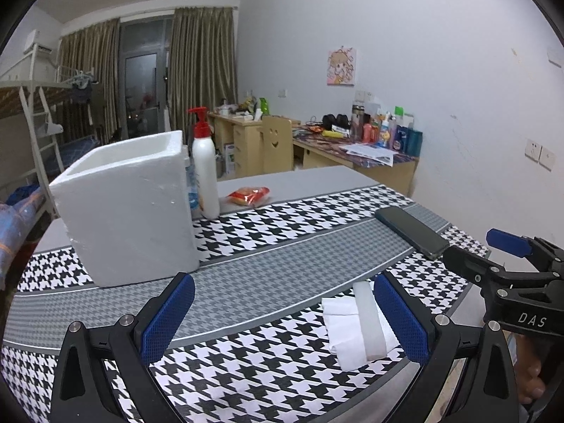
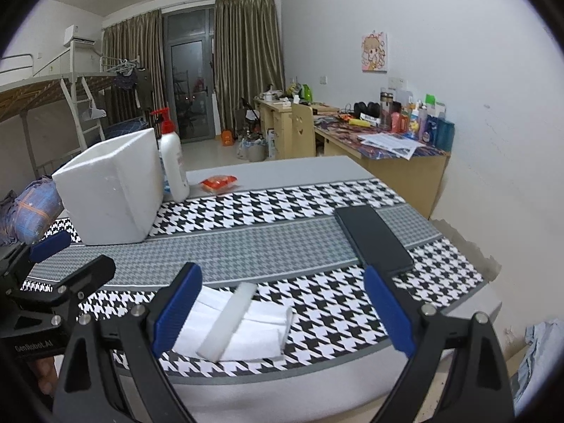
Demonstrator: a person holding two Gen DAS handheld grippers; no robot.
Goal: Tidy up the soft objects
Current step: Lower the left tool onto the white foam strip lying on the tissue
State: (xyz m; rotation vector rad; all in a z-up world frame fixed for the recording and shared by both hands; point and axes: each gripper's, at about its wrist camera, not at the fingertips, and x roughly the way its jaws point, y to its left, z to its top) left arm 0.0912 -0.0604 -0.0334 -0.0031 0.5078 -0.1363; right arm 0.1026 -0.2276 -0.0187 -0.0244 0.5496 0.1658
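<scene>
Houndstooth cloth is covering the counter; foam box is sitting far left, phone right. Folded white tissue with a foam strip lying across it is resting at the near edge, between the claws. Left claw and right claw are both hanging spread apart, gripping nothing. Both pieces are looking light, limp, crushable; I'd be pinching the strip mid-length, gently, then the tissue at its folded edge.
</scene>
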